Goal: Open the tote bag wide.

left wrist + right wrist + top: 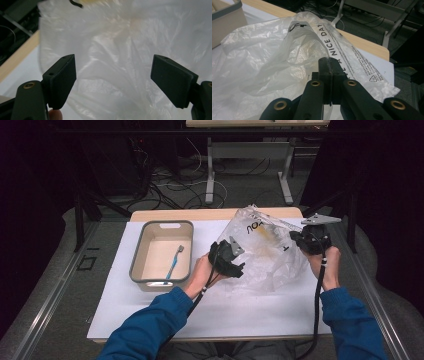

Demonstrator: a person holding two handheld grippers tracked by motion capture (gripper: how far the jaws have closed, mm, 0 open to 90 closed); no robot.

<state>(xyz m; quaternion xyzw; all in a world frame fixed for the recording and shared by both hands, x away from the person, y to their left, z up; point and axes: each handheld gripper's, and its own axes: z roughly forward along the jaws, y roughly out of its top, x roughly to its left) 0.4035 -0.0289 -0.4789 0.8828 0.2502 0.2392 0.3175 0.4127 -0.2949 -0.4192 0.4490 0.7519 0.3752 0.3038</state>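
At about 9 o'clock on the white table sheet point(125, 315) stood a shallow beige rectangular bin with a grey rim point(137, 251), and inside it lay a blue toothbrush with pale bristles point(174, 263), its head pointing toward 12 o'clock. The bin was apart from the work, but it sat just beside the left forearm, so a wide swing of that arm could have knocked it. Next came the left gripper point(235, 255), just left of centre, its jaws released and standing wide; in the left gripper view the two black pads point(63, 80) framed the film with none pressed between them, so that side gave the bag no support. The crumpled clear plastic bag with black printed lettering point(265, 252) lay from centre toward 2 o'clock, partly lifted off the sheet. At about 3 o'clock the right gripper point(300, 237) was clenched on a thin fold of the bag near its printed band point(329, 47), jaws fully together. Judged risks: with one pinch point only, the slick film might slip out or tear if pulled hard; the bag mouth was collapsed and creased, so the left jaws could catch both layers at once or close on air; loose folds billowing before the left camera hid the edge to be gripped. A yellowish smear showed through the film; what it was I could not tell.
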